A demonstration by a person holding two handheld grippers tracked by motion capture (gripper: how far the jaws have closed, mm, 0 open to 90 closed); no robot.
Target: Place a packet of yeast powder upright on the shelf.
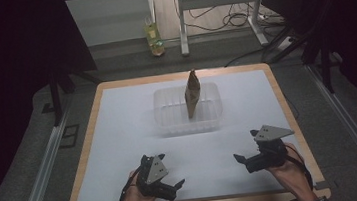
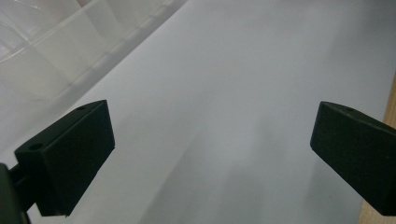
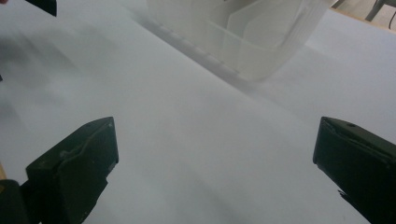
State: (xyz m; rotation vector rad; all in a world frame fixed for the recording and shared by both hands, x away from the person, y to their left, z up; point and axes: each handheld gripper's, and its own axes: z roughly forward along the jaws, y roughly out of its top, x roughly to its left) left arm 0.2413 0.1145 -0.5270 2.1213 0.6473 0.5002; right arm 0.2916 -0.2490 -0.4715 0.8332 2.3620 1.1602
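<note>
Both claws, left gripper (image 1: pixel 173 185) and right gripper (image 1: pixel 243 160), rest spread wide and empty on the white sheet (image 1: pixel 120 137), well short of the clear tub (image 1: pixel 189 122) holding a brown cone (image 1: pixel 192 94).

A clear, shallow, rectangular plastic container (image 1: pixel 188 110) with rounded corners and faintly ribbed walls sits flat on the white sheet, near the far middle of the table. Inside it stands a brown, tapering, cone-like object (image 1: pixel 192 95), pointed at top and bottom and widest around the middle; it is upright, leaning a little, its lower tip in the container and its upper tip rising well above the rim.
</note>
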